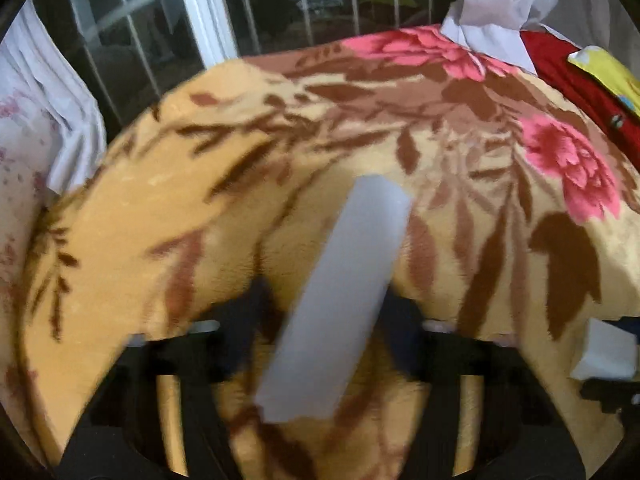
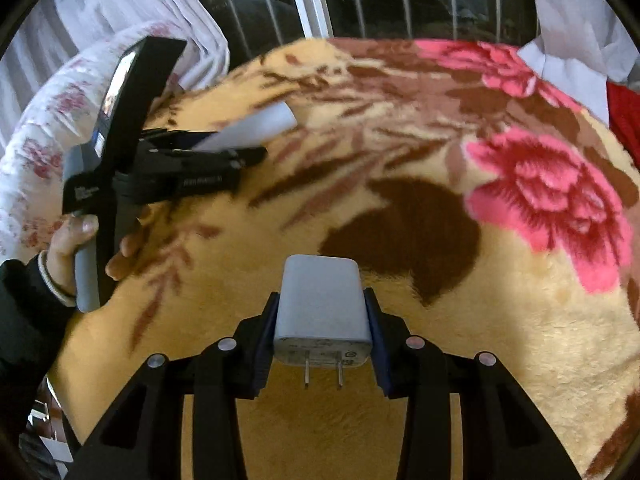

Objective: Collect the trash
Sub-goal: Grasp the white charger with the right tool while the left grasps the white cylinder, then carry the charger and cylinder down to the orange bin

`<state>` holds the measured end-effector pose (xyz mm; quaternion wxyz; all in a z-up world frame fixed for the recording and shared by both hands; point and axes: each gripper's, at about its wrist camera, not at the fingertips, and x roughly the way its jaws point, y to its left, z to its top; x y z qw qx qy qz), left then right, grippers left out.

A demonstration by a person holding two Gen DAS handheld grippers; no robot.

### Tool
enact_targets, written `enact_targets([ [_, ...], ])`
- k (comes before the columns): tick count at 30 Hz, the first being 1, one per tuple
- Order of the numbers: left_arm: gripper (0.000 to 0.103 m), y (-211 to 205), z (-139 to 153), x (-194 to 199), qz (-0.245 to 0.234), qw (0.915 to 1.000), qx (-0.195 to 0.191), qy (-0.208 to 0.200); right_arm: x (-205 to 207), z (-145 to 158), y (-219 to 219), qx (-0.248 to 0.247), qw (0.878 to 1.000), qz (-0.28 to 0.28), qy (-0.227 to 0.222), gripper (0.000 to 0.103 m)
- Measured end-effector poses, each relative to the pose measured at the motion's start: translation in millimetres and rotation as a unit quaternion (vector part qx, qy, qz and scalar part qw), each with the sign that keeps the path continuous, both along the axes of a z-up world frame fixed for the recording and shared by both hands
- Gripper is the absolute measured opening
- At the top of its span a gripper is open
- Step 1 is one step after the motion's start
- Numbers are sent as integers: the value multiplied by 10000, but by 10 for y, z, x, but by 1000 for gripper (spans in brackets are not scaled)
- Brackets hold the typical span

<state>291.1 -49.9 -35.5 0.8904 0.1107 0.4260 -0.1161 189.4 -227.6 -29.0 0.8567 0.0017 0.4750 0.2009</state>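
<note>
My left gripper (image 1: 324,304) is shut on a long white flat box (image 1: 336,300), which sticks out forward at a slant above the floral blanket (image 1: 160,208). The image is blurred. In the right wrist view this gripper (image 2: 252,152) shows at the left with the white box (image 2: 256,126) between its fingers. My right gripper (image 2: 322,312) is shut on a white charger plug (image 2: 322,308), its two prongs pointing back toward the camera. The charger also shows at the right edge of the left wrist view (image 1: 604,352).
The yellow-brown blanket with pink flowers (image 2: 552,200) covers a bed. A white floral pillow (image 2: 44,132) lies at the left. Red cloth (image 1: 568,76), a yellow item (image 1: 608,72) and white cloth (image 1: 492,36) lie at the far right. A barred window (image 1: 280,8) stands behind.
</note>
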Motion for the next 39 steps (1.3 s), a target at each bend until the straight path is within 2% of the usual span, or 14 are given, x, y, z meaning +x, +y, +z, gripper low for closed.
enact_targets([
  [1,39,-5,15,-21,2,10000,-20,-83,28,-27,13,-26,10000,11,57,40],
  [3,35,-41,13,-56,-6,9999,72,-147,71,-87,59,-136,9997,75,178,40],
  [7,27,-98,38,-135,-24,9996,162,-224,42,-106,131,-392,9992,110,7,39],
  [11,26,-76,183,-358,13,9997,-108,-210,-64,-45,96,-319,9993,74,-167,39],
  [16,25,-20,362,-916,32,9986,-495,-173,-257,83,36,-64,9997,7,-251,39],
  [21,25,27,446,-1638,190,9981,-530,-256,-673,223,0,182,9991,-23,-385,39],
  [25,25,78,446,-2224,440,9964,-663,-277,-1063,325,-27,296,9984,-22,-486,39],
  [28,25,48,421,-2688,488,9962,-619,-373,-1393,385,-38,340,9979,5,-558,39],
  [31,25,6,344,-3134,517,9956,-702,-350,-1737,410,-56,433,9974,14,-578,39],
  [37,25,-14,58,-3743,716,9931,-933,-35,-2421,374,11,568,9967,69,-580,39],
  [39,25,-39,-36,-3885,733,9937,-847,14,-2619,335,45,523,9968,104,-593,39],
])
